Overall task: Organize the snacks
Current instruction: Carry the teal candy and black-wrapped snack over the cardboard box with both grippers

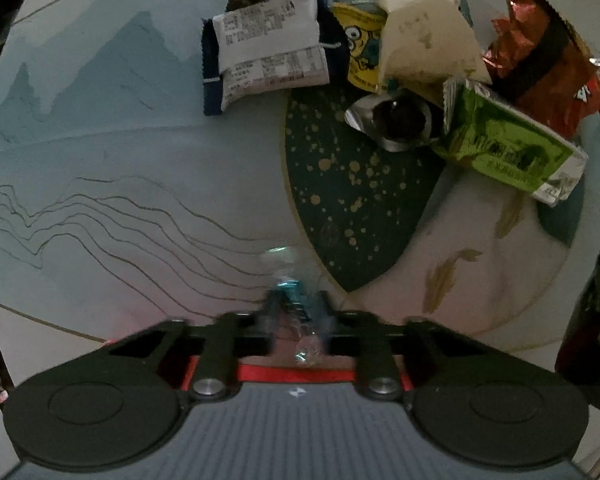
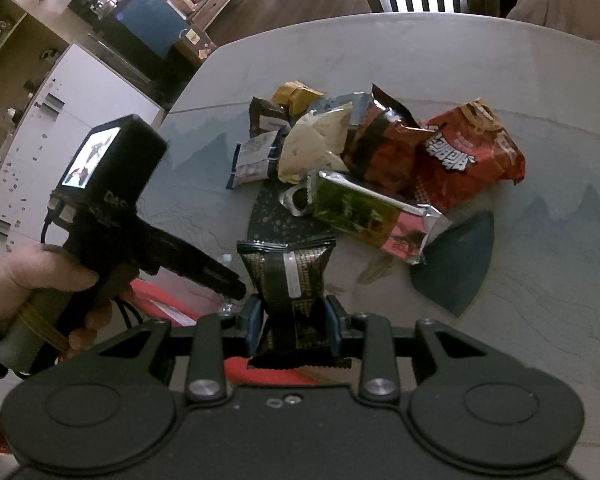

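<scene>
Left gripper (image 1: 296, 308) pinches a small blue candy (image 1: 291, 286); right gripper (image 2: 294, 316) clamps a dark packet (image 2: 288, 276) — keep both grips firm, set each down clear of the pile (image 2: 364, 164).

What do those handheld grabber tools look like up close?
Each is a black tool. The left gripper has two round black discs, silver pivot bolts, a ribbed grey body and a red strip behind its fingers. The right gripper shows the same discs and bolts, with blue pads on its fingers. From the right wrist view, the left tool carries a boxy top with a small lit screen and a dark cable.
</scene>
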Demonstrator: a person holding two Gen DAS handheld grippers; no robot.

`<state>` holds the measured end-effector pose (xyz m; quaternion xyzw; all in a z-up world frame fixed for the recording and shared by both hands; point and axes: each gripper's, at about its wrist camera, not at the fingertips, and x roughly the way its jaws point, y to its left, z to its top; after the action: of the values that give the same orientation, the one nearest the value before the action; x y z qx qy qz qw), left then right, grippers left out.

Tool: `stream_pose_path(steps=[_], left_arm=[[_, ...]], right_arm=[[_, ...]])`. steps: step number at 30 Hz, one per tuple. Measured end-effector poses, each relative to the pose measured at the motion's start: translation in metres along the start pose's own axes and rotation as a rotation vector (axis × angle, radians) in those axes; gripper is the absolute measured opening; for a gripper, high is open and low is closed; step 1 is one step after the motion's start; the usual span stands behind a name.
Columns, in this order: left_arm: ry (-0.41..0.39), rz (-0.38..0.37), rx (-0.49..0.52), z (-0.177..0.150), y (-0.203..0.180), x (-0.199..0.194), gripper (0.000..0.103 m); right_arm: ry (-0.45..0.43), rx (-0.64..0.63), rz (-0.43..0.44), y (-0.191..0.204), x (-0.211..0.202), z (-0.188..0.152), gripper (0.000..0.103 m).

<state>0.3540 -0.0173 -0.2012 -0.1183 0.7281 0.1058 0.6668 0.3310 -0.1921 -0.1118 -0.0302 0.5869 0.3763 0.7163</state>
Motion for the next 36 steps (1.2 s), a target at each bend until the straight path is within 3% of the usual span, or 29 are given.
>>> stream_pose_path(steps=[8,18,26,36], left_arm=[[-0.063,-0.042,-0.029,-0.003,0.006,-0.011,0.012],[-0.229,-0.150,-0.015,-0.024,0.029,-0.084,0.012],[-0.312,-0.213,0.071,-0.071,0.043,-0.132,0.012],[-0.307,-0.204,0.182,-0.148,0.066,-0.140,0.012]], right_arm=[[-0.001,0.009,-0.005,-0.003,-0.001,-0.003,0.031],[-0.053,0.000,-0.045,0.021,-0.029,-0.011,0.031],[-0.118,-0.007,-0.096,0.062,-0.063,-0.038,0.031],[-0.139,-0.004,-0.125,0.117,-0.072,-0.095,0.031]])
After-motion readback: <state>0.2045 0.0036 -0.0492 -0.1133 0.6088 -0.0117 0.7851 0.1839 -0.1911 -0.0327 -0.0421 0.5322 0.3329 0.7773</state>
